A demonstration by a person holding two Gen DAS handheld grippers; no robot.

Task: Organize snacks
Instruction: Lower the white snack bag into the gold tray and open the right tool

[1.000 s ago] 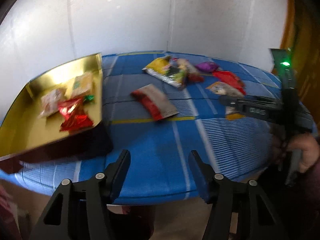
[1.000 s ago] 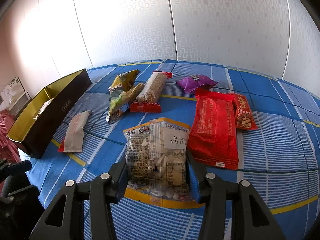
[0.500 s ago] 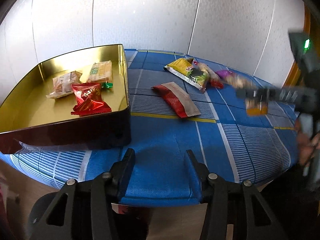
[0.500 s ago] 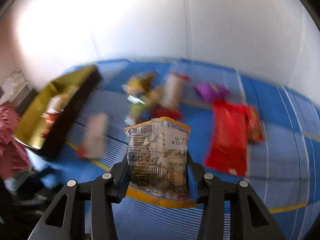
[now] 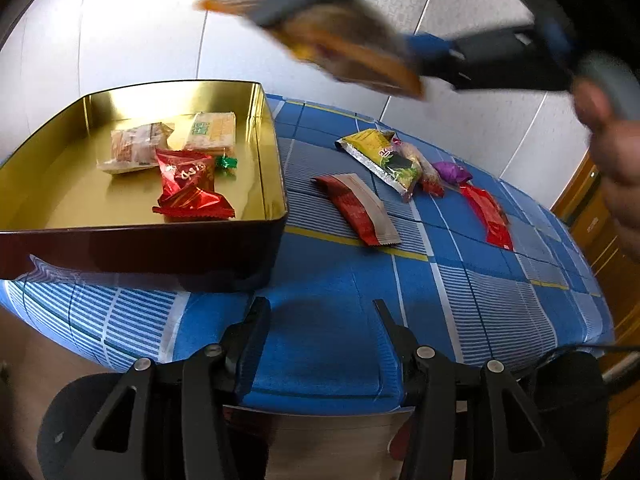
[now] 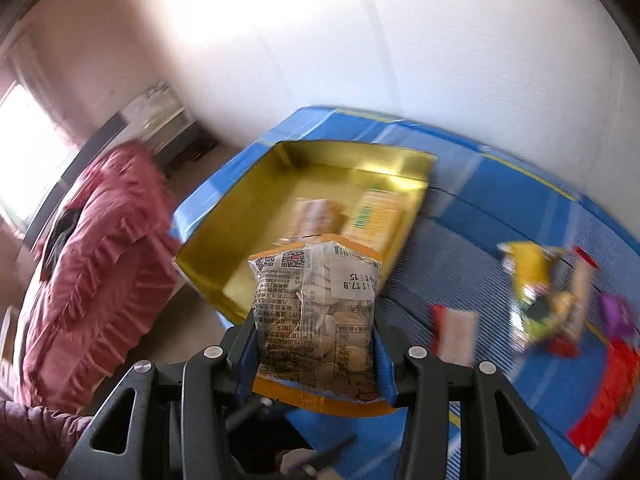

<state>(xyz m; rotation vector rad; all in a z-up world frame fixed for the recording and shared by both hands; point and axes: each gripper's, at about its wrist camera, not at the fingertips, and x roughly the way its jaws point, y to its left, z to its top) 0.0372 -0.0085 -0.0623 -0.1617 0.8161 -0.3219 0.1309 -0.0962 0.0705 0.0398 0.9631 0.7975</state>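
Observation:
My right gripper (image 6: pixel 314 320) is shut on a clear bag of pale snacks with an orange edge (image 6: pixel 316 312) and holds it in the air in front of the gold-lined tin box (image 6: pixel 240 216). In the left wrist view that bag (image 5: pixel 344 52) is a blur high above the table. The tin (image 5: pixel 276 152) holds a red packet (image 5: pixel 188 192), two pale biscuit packs (image 5: pixel 132 148) and a green sweet (image 5: pixel 226 162). My left gripper (image 5: pixel 320 308) hangs open over the near table edge with nothing between its fingers.
On the blue checked cloth (image 5: pixel 340 280) lie a red-and-beige bar (image 5: pixel 360 208), a yellow-green packet (image 5: pixel 384 156), a purple packet (image 5: pixel 452 172) and a red packet (image 5: pixel 488 212). A pink quilted cloth (image 6: pixel 92 264) lies beside the table on the tin's side. A hand (image 5: pixel 612 128) shows at the right.
The right gripper has lifted the bag off the table and swung it left towards the tin. The left gripper's jaws narrowed a little and its view rolled.

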